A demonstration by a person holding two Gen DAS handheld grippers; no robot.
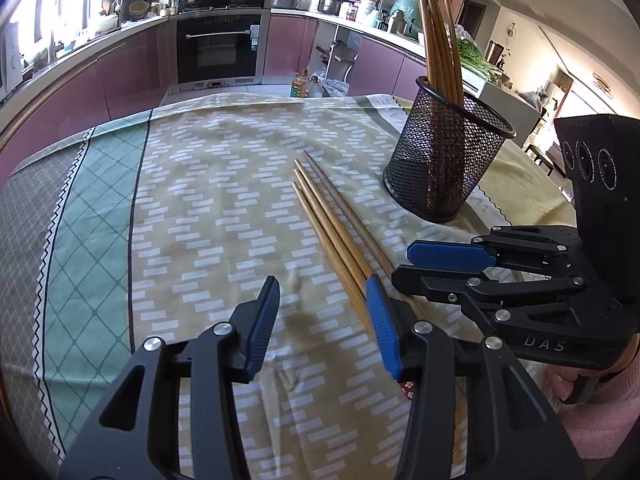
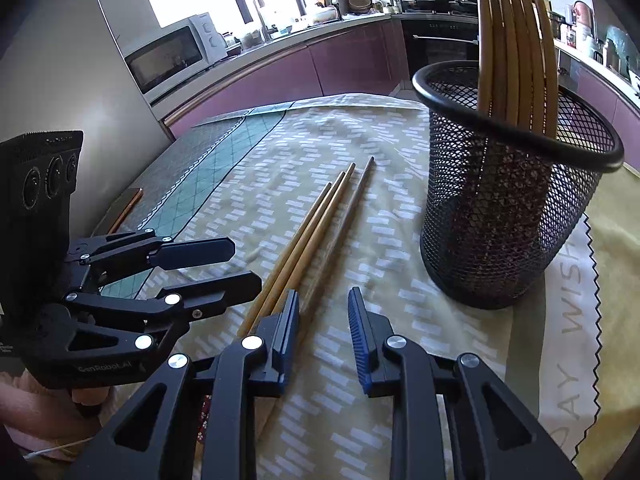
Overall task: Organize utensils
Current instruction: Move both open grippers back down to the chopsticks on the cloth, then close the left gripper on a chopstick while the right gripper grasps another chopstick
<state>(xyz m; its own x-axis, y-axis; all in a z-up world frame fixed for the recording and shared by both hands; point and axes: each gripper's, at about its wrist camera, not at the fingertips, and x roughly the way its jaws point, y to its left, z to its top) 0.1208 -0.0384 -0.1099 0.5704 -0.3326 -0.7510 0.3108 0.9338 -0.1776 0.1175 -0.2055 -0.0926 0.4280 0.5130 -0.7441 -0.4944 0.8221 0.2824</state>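
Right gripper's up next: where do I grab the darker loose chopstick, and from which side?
Take the dark chopstick at its thick near end, from above, jaws across its width. It lies flat on the cloth, slightly apart from the two lighter ones; that end is nearest the open right gripper.

Three loose chopsticks (image 1: 332,236) lie side by side on the cloth-covered desk (image 1: 208,200), running away from both tongs. The left tongs (image 1: 324,320) sit just left of their near ends, the right tongs (image 2: 324,336) just right of them. The mesh holder (image 2: 516,208) stands ahead and to the right of both tongs, upright, with more chopsticks (image 2: 516,40) standing in it.
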